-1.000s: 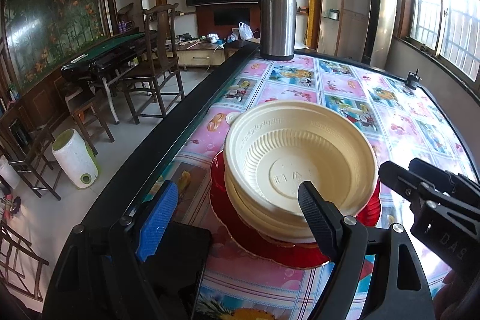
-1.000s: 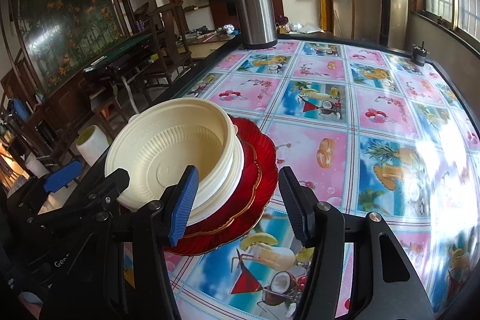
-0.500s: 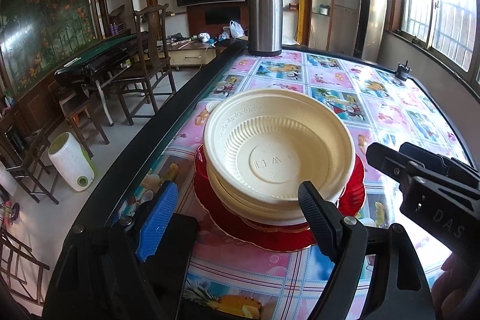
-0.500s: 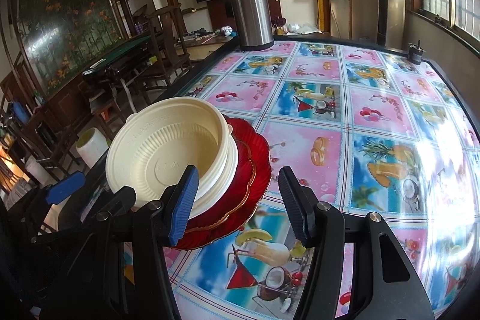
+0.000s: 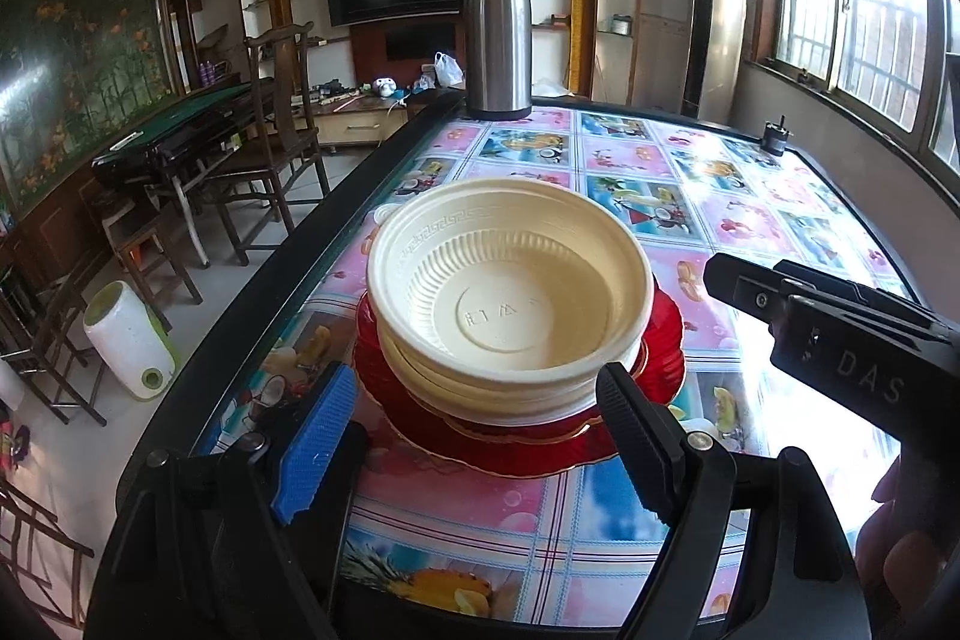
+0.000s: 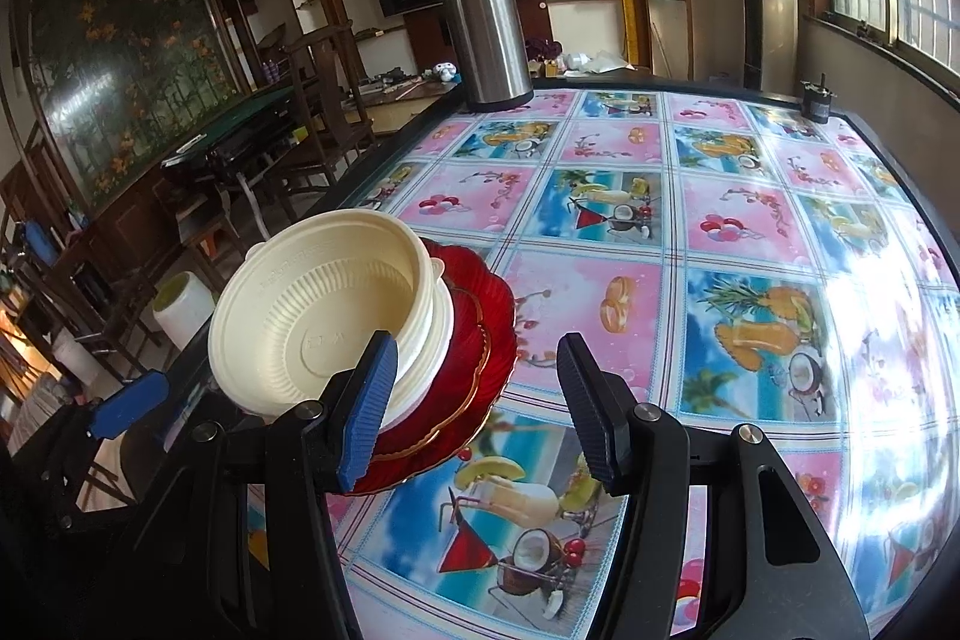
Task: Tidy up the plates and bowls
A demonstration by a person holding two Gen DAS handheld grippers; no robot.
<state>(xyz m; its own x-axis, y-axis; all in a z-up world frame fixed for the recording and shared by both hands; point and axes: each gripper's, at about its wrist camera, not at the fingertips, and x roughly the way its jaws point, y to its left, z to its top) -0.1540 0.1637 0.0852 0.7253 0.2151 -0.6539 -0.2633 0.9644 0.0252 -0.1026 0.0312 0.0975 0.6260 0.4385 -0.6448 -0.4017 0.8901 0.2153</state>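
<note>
A stack of cream plastic bowls [image 5: 510, 298] sits on stacked red plates [image 5: 663, 334] near the table's left edge. It also shows in the right wrist view: bowls [image 6: 324, 316], red plates [image 6: 480, 334]. My left gripper [image 5: 474, 436] is open and empty, just short of the stack, its jaws wider than the plates' near rim. My right gripper [image 6: 477, 406] is open and empty to the right of the stack; its left finger overlaps the bowls' rim in view. Its body [image 5: 840, 334] shows at the right of the left wrist view.
A steel thermos [image 5: 498, 40] stands at the table's far left corner. A small dark object [image 6: 816, 100] sits at the far right corner. The table [image 6: 720, 232] has a fruit-print cloth and a dark raised rim. Chairs and a white bin [image 5: 129, 340] stand on the floor to the left.
Both grippers have pulled back a little from the stack and risen slightly. The bowls and plates have not moved. Both stay open.
</note>
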